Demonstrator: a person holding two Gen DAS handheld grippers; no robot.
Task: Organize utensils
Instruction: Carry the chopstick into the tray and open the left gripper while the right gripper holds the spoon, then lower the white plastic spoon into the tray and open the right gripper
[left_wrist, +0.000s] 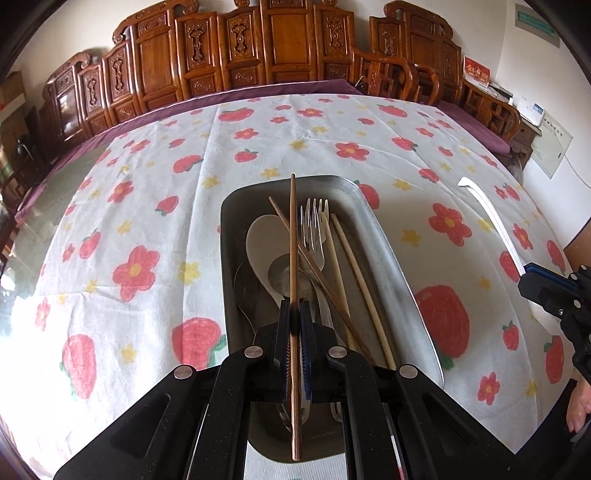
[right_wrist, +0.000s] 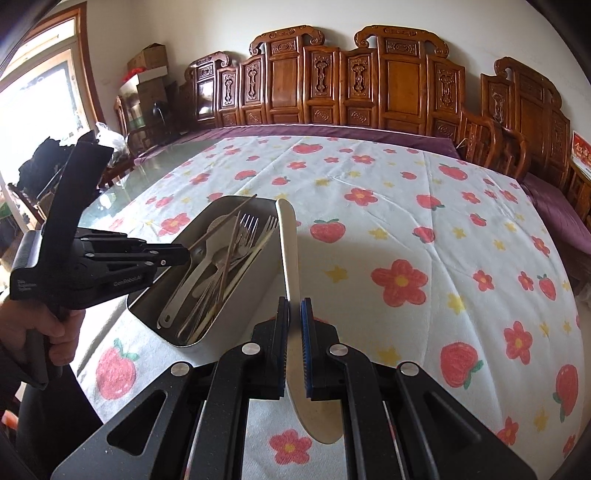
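Note:
A metal tray (left_wrist: 388, 236) on the flowered cloth holds forks (left_wrist: 312, 229), spoons (left_wrist: 264, 240) and several chopsticks (left_wrist: 351, 258). My left gripper (left_wrist: 294, 314) is shut on a dark brown chopstick (left_wrist: 293, 229) and holds it lengthwise above the tray. My right gripper (right_wrist: 294, 306) is shut on a white spoon (right_wrist: 288, 236), handle pointing away, just right of the tray (right_wrist: 255, 280). The right gripper (left_wrist: 532, 280) and the spoon (left_wrist: 491, 218) show at the right edge of the left wrist view. The left gripper (right_wrist: 186, 254) shows over the tray in the right wrist view.
The white cloth with red flowers and strawberries (left_wrist: 147, 229) covers a glass-topped table (right_wrist: 122, 195). Carved wooden chairs (left_wrist: 280, 44) line the far side. Boxes (right_wrist: 147, 70) stand by a window at the far left.

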